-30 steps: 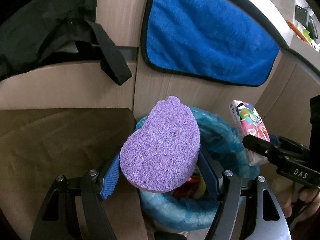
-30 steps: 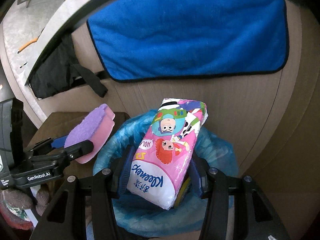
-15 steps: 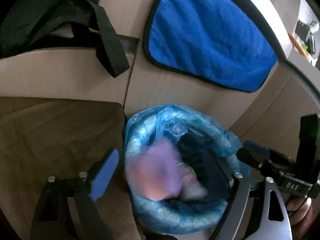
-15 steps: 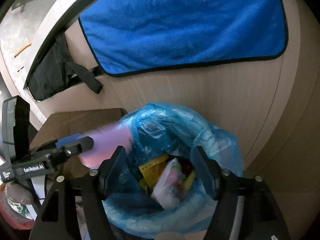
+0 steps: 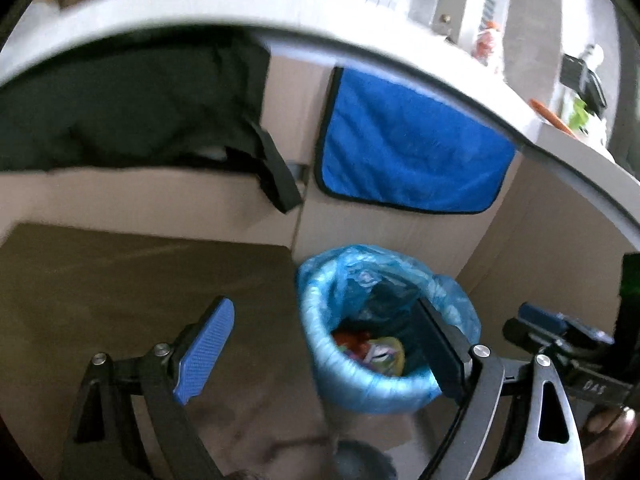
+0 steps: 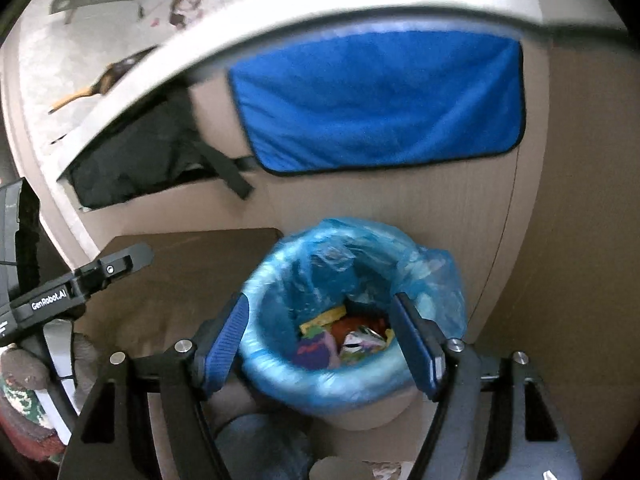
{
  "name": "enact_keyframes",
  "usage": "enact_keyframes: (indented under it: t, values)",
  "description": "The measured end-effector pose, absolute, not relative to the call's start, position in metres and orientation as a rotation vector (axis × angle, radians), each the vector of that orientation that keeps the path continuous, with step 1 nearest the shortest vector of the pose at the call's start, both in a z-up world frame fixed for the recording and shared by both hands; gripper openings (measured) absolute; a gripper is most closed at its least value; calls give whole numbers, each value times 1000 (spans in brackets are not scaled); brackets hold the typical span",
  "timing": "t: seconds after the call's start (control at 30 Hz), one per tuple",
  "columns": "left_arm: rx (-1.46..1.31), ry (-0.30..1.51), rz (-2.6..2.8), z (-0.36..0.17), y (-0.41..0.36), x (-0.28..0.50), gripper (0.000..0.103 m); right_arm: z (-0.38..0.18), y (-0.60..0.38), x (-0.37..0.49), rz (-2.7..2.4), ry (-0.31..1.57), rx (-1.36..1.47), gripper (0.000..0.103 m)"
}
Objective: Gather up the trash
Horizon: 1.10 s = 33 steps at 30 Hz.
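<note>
A trash bin lined with a blue plastic bag point(image 5: 320, 312) point(image 6: 280, 280) stands on the floor against a beige cabinet. Inside it lie the purple sponge point(image 6: 314, 350), the tissue pack point(image 6: 360, 340) and other colourful trash point(image 5: 372, 352). My left gripper point(image 5: 320, 344) is open and empty above the bin's left side. My right gripper point(image 6: 326, 340) is open and empty, its blue-padded fingers point(image 6: 226, 340) straddling the bin from above. The right gripper also shows at the right edge of the left wrist view point(image 5: 560, 332), and the left gripper at the left of the right wrist view point(image 6: 132, 258).
A blue towel point(image 5: 408, 148) point(image 6: 380, 100) hangs on the cabinet front above the bin. A black bag with a strap point(image 5: 120, 112) point(image 6: 152, 152) sits in an open shelf. A brown cardboard box point(image 5: 120, 280) stands left of the bin. The grey countertop point(image 6: 80, 60) holds small items.
Both grippers opened and dropped the purple sponge and the tissue pack into the bin. Both have since risen and pulled back, so the bin looks smaller and the countertop shows.
</note>
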<state>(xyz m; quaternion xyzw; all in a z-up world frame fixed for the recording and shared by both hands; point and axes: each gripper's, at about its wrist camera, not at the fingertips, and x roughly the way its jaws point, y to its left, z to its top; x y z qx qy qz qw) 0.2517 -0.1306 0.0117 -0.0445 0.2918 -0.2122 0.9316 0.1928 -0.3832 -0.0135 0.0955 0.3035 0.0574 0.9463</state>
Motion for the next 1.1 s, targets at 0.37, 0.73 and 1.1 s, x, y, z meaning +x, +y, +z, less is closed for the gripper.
enact_keyframes:
  t: [0.37,0.73,1.1]
  values:
    - [101,484,-172,31,-78,109,89,1,-303,78,144,523,190,77]
    - [122,496,-80,20,-34,13,89,-4,-238,-1,127,507,146,77]
    - [83,452,-33,25,-15,-14,89,4,-211,-24,103,472,73,77]
